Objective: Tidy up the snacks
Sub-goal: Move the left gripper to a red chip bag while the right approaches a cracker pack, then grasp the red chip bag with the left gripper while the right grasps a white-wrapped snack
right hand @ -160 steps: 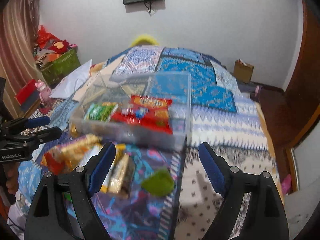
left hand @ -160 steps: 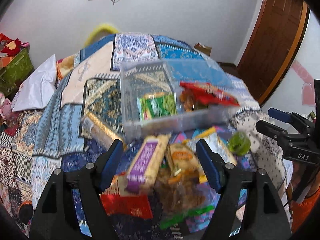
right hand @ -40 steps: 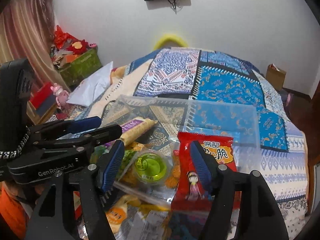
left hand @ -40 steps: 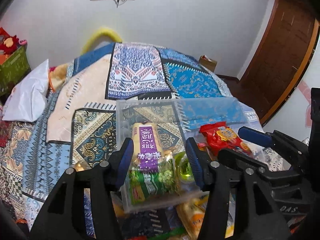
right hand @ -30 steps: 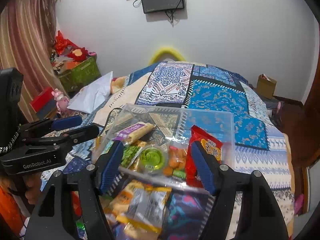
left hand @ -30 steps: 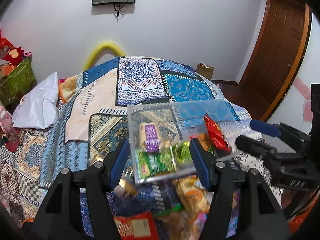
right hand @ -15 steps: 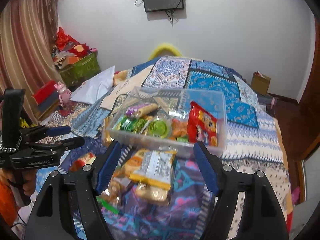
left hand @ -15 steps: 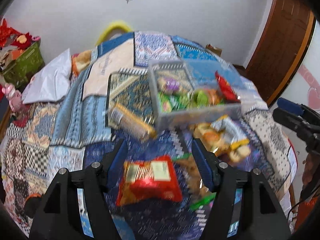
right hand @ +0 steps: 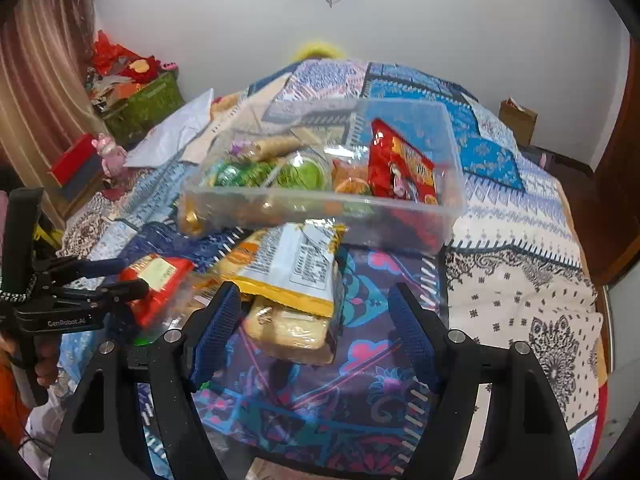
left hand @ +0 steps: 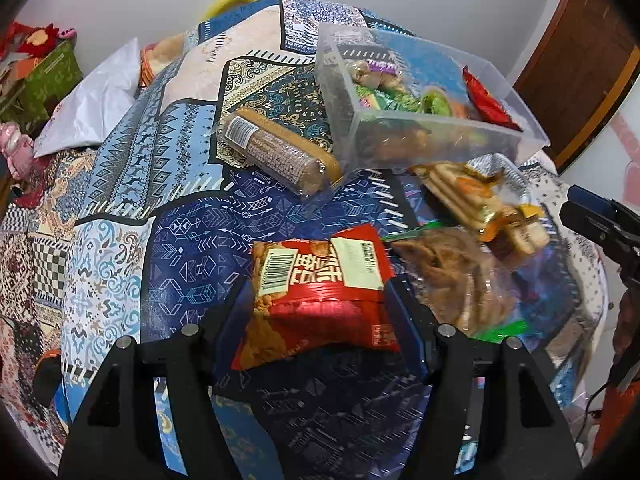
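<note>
A clear plastic bin [left hand: 440, 136] [right hand: 320, 200] on the patterned bedspread holds several snacks, among them a red packet [right hand: 402, 174] and a green cup. My left gripper [left hand: 316, 308] is open with its fingers on either side of a red snack packet [left hand: 316, 292], which also shows in the right wrist view [right hand: 156, 288]. My right gripper [right hand: 316, 320] is open around a yellow and white cracker pack [right hand: 288, 280]. A round biscuit roll [left hand: 280, 152] lies left of the bin. A clear bag of brown crisps [left hand: 460, 280] and the cracker pack [left hand: 480, 200] lie right of the red packet.
The bedspread [left hand: 120, 200] covers a bed. A white pillow [left hand: 92, 100] lies at the far left. A green box with toys [right hand: 140, 104] stands by the wall. A wooden door [left hand: 580, 60] is at the right. A cardboard box [right hand: 518, 120] sits on the floor.
Both grippers have dropped lower and closer to the loose snacks in front of the bin. The left now straddles the red packet, the right the cracker pack.
</note>
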A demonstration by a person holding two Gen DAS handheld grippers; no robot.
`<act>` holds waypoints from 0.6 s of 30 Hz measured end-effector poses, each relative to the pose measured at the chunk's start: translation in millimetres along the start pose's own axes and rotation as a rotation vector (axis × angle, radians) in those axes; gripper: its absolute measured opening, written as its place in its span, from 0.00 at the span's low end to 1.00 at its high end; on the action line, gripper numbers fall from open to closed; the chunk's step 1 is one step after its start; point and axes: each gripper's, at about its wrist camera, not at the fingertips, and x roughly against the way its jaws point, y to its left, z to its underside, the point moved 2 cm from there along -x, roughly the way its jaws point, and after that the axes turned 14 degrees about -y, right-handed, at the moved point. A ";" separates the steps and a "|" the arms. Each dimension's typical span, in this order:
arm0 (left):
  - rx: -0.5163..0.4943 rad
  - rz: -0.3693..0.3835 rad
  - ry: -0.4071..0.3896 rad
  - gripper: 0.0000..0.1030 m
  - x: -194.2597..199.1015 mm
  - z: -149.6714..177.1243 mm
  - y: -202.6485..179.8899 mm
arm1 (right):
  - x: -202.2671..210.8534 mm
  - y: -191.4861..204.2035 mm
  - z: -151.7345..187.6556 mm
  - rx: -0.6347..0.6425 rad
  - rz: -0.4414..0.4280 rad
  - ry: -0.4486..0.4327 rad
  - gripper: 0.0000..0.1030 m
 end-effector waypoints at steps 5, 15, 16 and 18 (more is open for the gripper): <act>0.043 0.040 0.023 0.77 -15.1 3.6 5.7 | -13.9 -1.6 2.0 -0.021 -0.013 0.021 0.71; -0.005 0.033 0.032 0.89 -34.8 10.5 -1.0 | -38.9 10.5 -6.5 -0.018 -0.046 0.035 0.71; -0.001 0.035 0.025 0.89 -35.7 10.6 -0.7 | -41.9 11.7 -6.8 -0.015 -0.045 0.040 0.71; 0.010 0.037 0.011 0.89 -36.1 10.7 0.1 | -46.7 11.9 -7.7 -0.020 -0.050 0.048 0.71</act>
